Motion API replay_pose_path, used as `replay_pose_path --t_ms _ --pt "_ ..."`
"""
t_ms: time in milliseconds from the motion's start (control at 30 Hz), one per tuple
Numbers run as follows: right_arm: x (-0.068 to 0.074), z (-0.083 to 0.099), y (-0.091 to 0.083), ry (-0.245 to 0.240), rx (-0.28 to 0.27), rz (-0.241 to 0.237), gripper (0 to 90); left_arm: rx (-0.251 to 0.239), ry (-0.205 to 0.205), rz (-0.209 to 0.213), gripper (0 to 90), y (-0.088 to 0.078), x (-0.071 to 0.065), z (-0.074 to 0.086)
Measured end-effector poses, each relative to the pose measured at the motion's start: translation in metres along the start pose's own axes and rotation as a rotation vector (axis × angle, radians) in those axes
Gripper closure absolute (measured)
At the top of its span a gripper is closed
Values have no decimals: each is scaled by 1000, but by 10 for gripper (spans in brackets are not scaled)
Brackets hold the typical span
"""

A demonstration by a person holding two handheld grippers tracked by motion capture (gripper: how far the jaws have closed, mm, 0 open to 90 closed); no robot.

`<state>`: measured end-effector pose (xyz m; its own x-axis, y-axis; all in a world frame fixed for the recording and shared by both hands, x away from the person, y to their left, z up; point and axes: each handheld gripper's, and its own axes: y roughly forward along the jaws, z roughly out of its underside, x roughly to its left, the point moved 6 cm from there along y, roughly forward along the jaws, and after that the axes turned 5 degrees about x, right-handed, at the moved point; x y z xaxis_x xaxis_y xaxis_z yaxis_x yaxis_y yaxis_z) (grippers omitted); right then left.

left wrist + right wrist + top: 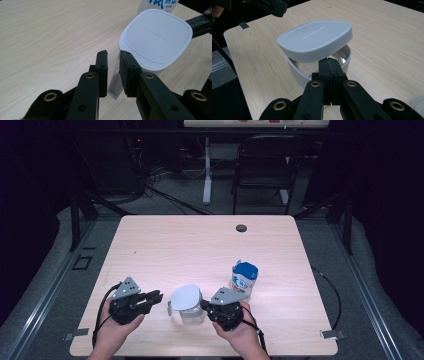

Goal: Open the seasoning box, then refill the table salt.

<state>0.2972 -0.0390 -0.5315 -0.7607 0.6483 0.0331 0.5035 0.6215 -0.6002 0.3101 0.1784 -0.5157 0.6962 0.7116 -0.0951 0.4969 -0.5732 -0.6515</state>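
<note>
A clear container [190, 316] with a white lid [185, 298] stands near the table's front edge, between my two grippers. The lid [317, 40] lies tilted over the container rim [295, 70], lifted on one side. My right gripper [329, 62] is shut on the near wall of the container, its tips under the lid's edge. The left gripper [113, 56] is open a little, beside the lid [156, 37], with a clear tab [113, 87] hanging off the container between its jaws, not pressed. In the high view the left gripper [159, 296] points right and the right gripper [202, 307] points left.
A blue and white packet [244, 279] stands upright just behind and to the right of the container. A dark round grommet [241, 228] sits near the table's far edge. Behind the table are a black chair [265, 165] and cables on the floor.
</note>
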Motion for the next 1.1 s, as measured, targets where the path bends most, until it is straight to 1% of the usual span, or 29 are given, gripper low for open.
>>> replay_pose_path --t_ms 33,267,300,400,533,633,733,800,833,1100 --pt "0 0 0 -6 5 2 900 -2 -1 1 746 0 1 0" --pt "1 -2 1 -8 2 -5 900 -7 -21 -13 737 -4 7 3" --pt "2 -2 2 -8 1 -5 900 -6 -22 -21 734 -5 7 3" --pt "3 -2 2 -9 2 -6 900 -11 -31 -8 728 -6 8 3" --pt "3 -4 2 -13 0 -6 900 -4 -29 -5 714 -5 8 5" --pt "3 -7 1 -7 -12 -10 900 4 -33 -12 713 -6 10 8" --pt "4 -10 2 -9 -16 -15 900 0 -39 -25 713 -11 12 11" --pt "5 -12 3 -18 -13 -19 900 -5 -47 -31 713 -13 12 13" --pt "6 -12 4 -23 -11 -21 900 2 -46 -35 711 -15 13 14" --pt "11 -25 9 -37 -32 -48 900 -4 -81 -66 698 -24 19 25"
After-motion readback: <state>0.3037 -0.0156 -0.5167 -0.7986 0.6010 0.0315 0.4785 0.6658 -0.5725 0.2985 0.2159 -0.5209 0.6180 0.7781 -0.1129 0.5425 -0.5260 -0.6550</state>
